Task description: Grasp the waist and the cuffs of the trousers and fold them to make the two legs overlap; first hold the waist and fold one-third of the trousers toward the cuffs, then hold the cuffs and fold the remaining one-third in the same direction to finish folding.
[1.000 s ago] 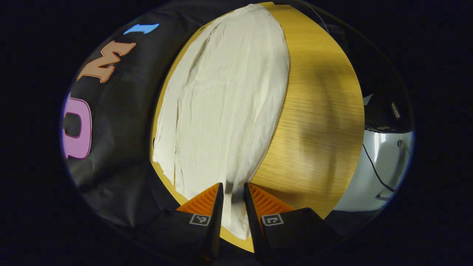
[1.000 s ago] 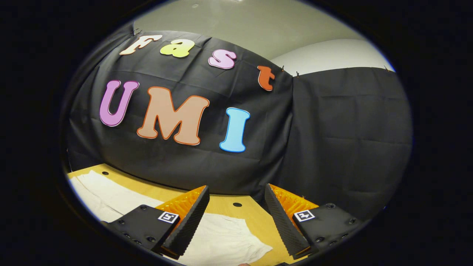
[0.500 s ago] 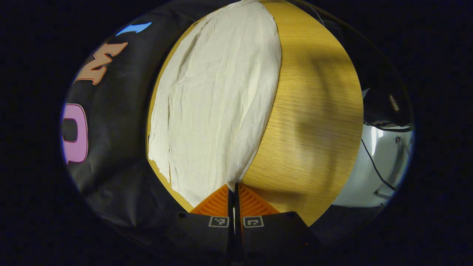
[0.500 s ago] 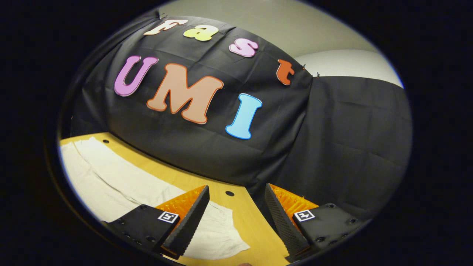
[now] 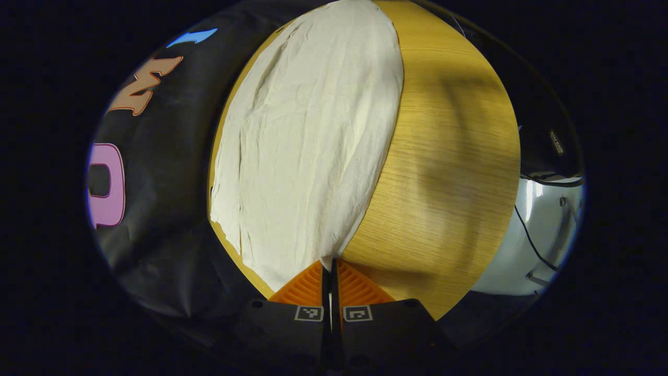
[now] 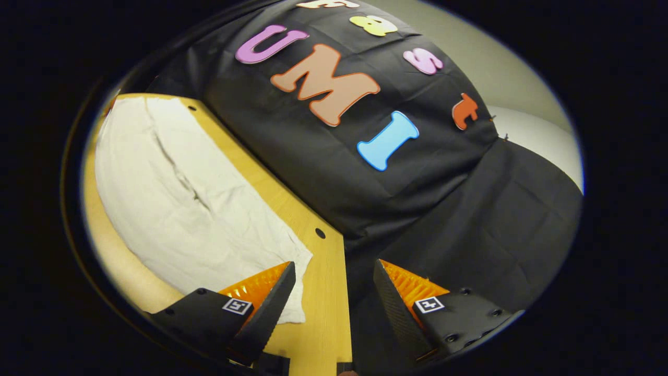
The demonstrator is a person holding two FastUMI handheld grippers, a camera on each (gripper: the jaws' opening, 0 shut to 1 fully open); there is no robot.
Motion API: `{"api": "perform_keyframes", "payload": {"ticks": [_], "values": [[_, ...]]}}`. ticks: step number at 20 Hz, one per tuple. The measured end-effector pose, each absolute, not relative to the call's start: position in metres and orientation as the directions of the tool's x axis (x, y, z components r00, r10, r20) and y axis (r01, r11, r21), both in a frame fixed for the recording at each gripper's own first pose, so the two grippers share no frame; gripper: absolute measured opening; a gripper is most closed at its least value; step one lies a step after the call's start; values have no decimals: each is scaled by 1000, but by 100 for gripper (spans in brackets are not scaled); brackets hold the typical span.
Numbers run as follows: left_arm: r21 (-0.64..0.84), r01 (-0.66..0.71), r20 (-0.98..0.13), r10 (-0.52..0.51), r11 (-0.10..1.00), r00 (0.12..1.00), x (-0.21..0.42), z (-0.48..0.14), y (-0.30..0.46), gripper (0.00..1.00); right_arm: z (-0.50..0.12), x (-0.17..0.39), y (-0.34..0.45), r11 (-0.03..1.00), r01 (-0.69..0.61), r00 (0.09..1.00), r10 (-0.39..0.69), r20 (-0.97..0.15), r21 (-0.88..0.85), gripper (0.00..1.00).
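Your left hand-held gripper [image 5: 331,269] pinches a corner of the cream, wrinkled cloth trousers [image 5: 308,146] stretching ahead over the yellow wooden worktop [image 5: 449,156], but your right hand-held gripper [image 6: 334,284] gapes beside their end, so lifting now could skew the fold.

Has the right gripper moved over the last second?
Yes. The right gripper has tilted down and rolled: in its view the table edge and trousers now sit much higher, and the wall looks slanted. Its tongs are open.
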State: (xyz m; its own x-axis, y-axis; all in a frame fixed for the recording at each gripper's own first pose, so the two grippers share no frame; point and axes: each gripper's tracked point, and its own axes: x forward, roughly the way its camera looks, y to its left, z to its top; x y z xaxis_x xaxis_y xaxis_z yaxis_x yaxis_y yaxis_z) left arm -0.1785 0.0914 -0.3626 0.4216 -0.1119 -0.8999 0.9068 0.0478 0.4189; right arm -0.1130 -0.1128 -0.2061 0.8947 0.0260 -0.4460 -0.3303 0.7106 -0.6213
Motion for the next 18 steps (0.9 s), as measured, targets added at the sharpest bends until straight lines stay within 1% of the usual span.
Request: {"api": "perform_keyframes", "payload": {"ticks": [2,5,8,12,13,17,18], "values": [[426,903,-897,-111,52,429,-179,-362,91,0,-225,-123,-109,650,-396,875,54,-480,-648,97],[429,902,-895,-106,51,432,-178,-363,91,0,-254,-138,-107,532,-507,835,108,-539,-679,97],[430,901,-896,-98,62,434,-179,-363,91,0,-283,-155,-108,436,-608,776,149,-613,-663,98],[439,897,-893,-85,61,443,-178,-364,91,0,-317,-176,-110,341,-701,702,175,-691,-626,98],[442,895,-891,-82,60,446,-178,-364,91,0,-326,-182,-111,320,-723,681,179,-710,-613,100],[443,894,-892,-67,57,447,-178,-365,92,0,-348,-191,-113,252,-778,623,185,-760,-576,100],[444,894,-892,-62,58,447,-178,-365,91,0,-354,-192,-113,241,-792,604,179,-776,-561,98]]}}
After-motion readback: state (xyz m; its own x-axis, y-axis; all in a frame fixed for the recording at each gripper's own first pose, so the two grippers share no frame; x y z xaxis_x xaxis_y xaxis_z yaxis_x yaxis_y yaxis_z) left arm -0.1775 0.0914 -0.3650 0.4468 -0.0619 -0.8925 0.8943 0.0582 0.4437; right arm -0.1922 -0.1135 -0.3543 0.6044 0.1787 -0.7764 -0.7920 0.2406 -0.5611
